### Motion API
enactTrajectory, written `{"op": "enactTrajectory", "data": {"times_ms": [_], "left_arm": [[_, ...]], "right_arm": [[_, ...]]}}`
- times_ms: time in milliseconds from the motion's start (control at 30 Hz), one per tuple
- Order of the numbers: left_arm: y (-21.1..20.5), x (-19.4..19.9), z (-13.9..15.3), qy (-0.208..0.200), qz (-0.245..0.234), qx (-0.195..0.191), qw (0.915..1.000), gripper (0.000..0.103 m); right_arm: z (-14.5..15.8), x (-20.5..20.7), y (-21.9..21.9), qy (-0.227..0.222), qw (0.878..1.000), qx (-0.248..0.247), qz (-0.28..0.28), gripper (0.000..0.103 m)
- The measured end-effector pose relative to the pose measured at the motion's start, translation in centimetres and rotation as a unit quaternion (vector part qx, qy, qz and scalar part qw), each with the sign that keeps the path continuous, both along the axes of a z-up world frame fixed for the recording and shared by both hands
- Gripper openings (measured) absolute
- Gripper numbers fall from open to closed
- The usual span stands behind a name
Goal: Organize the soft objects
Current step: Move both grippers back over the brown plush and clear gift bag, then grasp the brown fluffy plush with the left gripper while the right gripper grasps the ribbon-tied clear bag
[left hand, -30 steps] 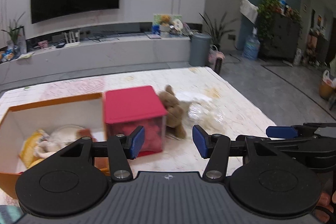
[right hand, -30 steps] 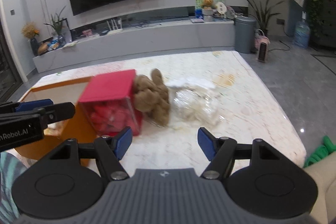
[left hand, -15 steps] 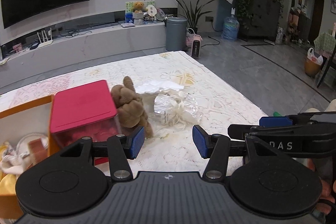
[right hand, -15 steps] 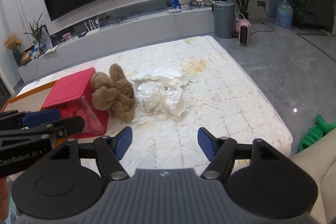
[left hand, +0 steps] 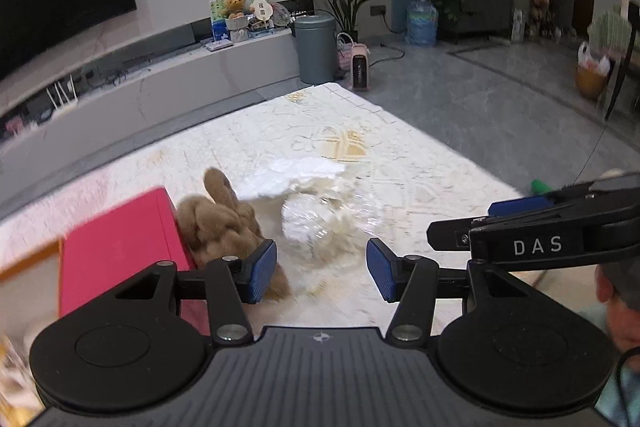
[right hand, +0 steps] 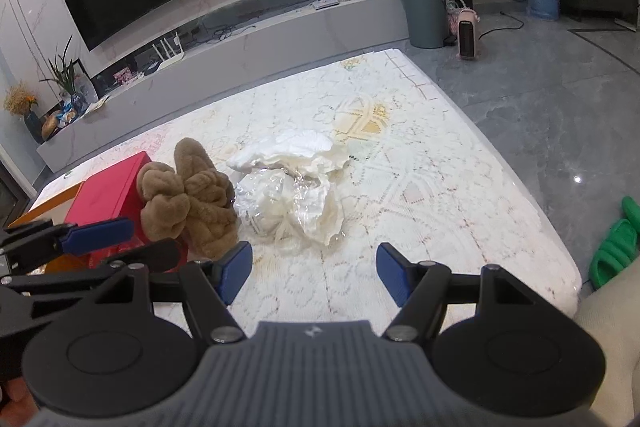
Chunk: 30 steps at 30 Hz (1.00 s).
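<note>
A brown plush toy [left hand: 222, 223] [right hand: 188, 201] lies on the pale patterned mat [right hand: 400, 187], leaning against a red-lidded box [left hand: 116, 247] [right hand: 108, 197]. Right of the toy sits a white soft bundle in crinkled clear plastic [left hand: 316, 223] [right hand: 288, 203], with a white cloth piece [right hand: 288, 149] behind it. My left gripper [left hand: 322, 275] hovers open just short of the toy and the bundle, nothing between its fingers. My right gripper [right hand: 316, 273] is open too, over bare mat in front of the bundle. Each gripper shows at the edge of the other's view.
An orange-walled box [left hand: 24, 267] stands left of the red one. Beyond the mat runs a long low TV bench [right hand: 240, 43], with a grey bin [right hand: 424, 11] and a small heater [right hand: 468, 35]. Green slippers [right hand: 616, 243] lie on the grey floor at right.
Both grippers swung to the right and came down a little, rolling slightly. The orange box slid almost out of the left wrist view; the toy and the plastic bundle now sit centred. Jaws unchanged.
</note>
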State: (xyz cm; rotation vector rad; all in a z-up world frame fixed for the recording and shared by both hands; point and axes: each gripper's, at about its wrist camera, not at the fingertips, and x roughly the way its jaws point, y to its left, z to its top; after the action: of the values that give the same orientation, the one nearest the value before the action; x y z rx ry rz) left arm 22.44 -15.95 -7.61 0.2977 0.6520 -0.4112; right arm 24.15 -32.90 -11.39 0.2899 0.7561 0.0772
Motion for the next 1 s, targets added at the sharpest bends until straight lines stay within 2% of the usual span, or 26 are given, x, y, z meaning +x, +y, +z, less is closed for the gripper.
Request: {"op": "enactTrajectory", "data": {"times_ms": [233, 367, 467, 733, 833, 933, 1000], "left_arm": [[-0.5, 3.6, 0.5, -0.007, -0.026, 0.099, 0.9948, 0.063], [-1.4, 5.7, 0.0, 0.004, -0.068, 0.183, 0.9808, 0.066], [-2.2, 7.2, -0.7, 0.029, -0.098, 0.241, 0.9652, 0.069], [-3.7, 9.5, -2.9, 0.075, -0.165, 0.333, 0.9254, 0.076], [-4.4, 9.9, -4.4, 0.092, -0.189, 0.369, 0.9054, 0.079], [-5.0, 9.6, -6.1, 0.078, -0.204, 0.423, 0.8796, 0.079], [-5.3, 9.5, -7.0, 0.069, -0.210, 0.449, 0.8659, 0.079]], "right_arm": [[-1.2, 4.0, 1.1, 0.019, 0.999, -0.021, 0.043, 0.069], [-1.8, 6.2, 2.1, 0.020, 0.997, -0.033, 0.064, 0.073], [-2.3, 7.6, 3.0, 0.020, 0.995, -0.056, 0.078, 0.074], [-4.1, 9.8, 4.6, 0.028, 0.990, -0.096, 0.103, 0.074], [-4.8, 10.3, 4.9, 0.034, 0.989, -0.097, 0.107, 0.074], [-5.2, 10.5, 5.1, 0.039, 0.988, -0.101, 0.108, 0.074], [-5.5, 10.6, 5.1, 0.042, 0.988, -0.101, 0.110, 0.069]]}}
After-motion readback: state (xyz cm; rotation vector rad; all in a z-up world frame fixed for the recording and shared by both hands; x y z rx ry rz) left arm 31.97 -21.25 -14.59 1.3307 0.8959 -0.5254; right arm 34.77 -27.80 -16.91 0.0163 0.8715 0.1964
